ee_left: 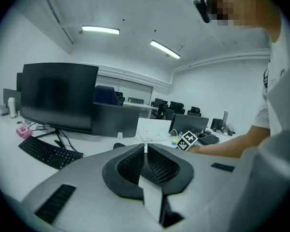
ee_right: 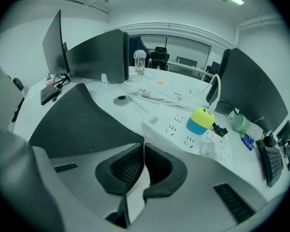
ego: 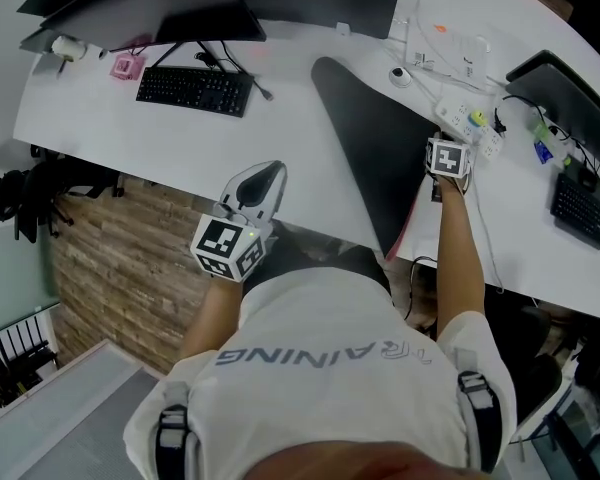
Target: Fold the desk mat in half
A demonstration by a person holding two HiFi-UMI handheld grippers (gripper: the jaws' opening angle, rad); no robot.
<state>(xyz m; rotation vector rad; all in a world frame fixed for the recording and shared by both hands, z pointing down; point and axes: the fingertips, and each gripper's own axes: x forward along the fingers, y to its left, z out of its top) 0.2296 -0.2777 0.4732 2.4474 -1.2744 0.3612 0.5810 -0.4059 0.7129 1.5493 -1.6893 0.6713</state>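
The dark grey desk mat (ego: pixel 375 148) lies on the white desk (ego: pixel 290 138) as a long tapering shape, with a strip of pink underside (ego: pixel 408 230) showing at its near right edge. My right gripper (ego: pixel 442 146) is at the mat's right edge. In the right gripper view the mat (ee_right: pixel 82 120) runs up to the closed fingertips of that gripper (ee_right: pixel 144 146), which pinch its corner. My left gripper (ego: pixel 270 171) hovers over the desk's front edge, left of the mat. In its own view the left gripper (ee_left: pixel 145 149) is shut with nothing in it.
A white power strip (ego: pixel 468 118) with a yellow-and-blue plug (ee_right: pixel 200 120) lies just beyond the right gripper. A black keyboard (ego: pixel 194 90), monitors (ego: pixel 145 8) and a pink object (ego: pixel 128 66) stand at the left. Another keyboard (ego: pixel 580 208) sits far right. Cables and a round puck (ee_right: pixel 121 100) lie behind the mat.
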